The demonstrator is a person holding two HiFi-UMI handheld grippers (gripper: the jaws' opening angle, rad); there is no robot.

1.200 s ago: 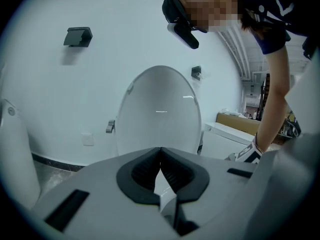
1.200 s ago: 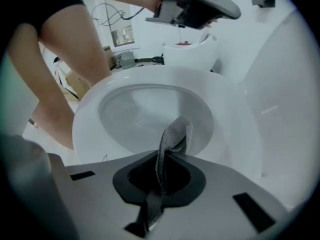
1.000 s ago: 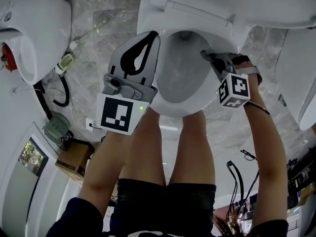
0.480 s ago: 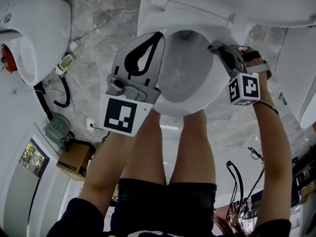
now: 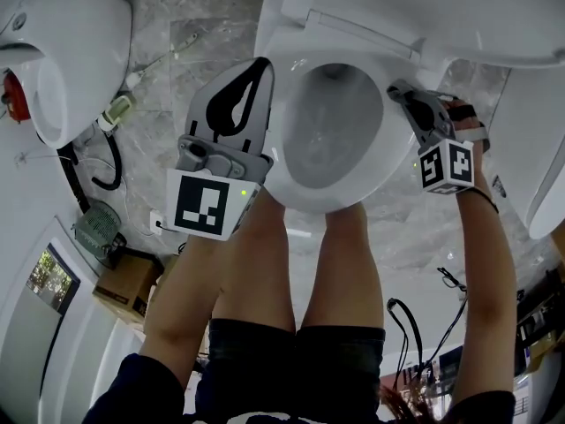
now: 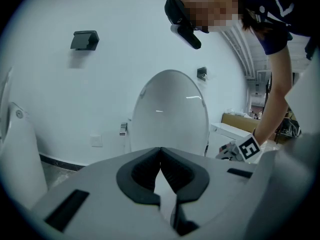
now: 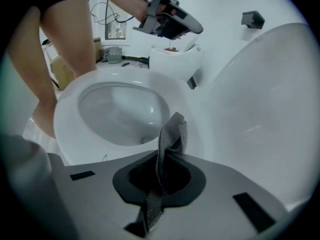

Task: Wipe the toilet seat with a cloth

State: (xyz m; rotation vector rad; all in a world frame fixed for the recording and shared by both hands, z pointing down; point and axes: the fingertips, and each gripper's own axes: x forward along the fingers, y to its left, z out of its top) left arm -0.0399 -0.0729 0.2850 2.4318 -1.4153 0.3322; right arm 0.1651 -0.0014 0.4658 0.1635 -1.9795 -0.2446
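Note:
The white toilet seat (image 5: 281,162) rings the bowl (image 5: 331,126) in the middle of the head view; the raised lid (image 7: 265,99) stands behind it. My right gripper (image 5: 397,88) hovers at the seat's right rim, shut on a grey cloth (image 7: 172,131) that sticks up from its jaws over the seat (image 7: 67,116). My left gripper (image 5: 263,67) hangs over the seat's left side with its jaws shut and nothing in them. In the left gripper view, that gripper (image 6: 160,150) points at the lid (image 6: 170,114).
The person's bare legs (image 5: 291,263) stand against the bowl's front. Another white fixture (image 5: 62,51) stands at the left, and one more (image 5: 538,148) at the right. Cables (image 5: 106,162) and a cardboard box (image 5: 124,290) lie on the marble floor.
My right gripper has moved right with the cloth, from inside the bowl's right side out to the seat's right rim. The left gripper has barely shifted.

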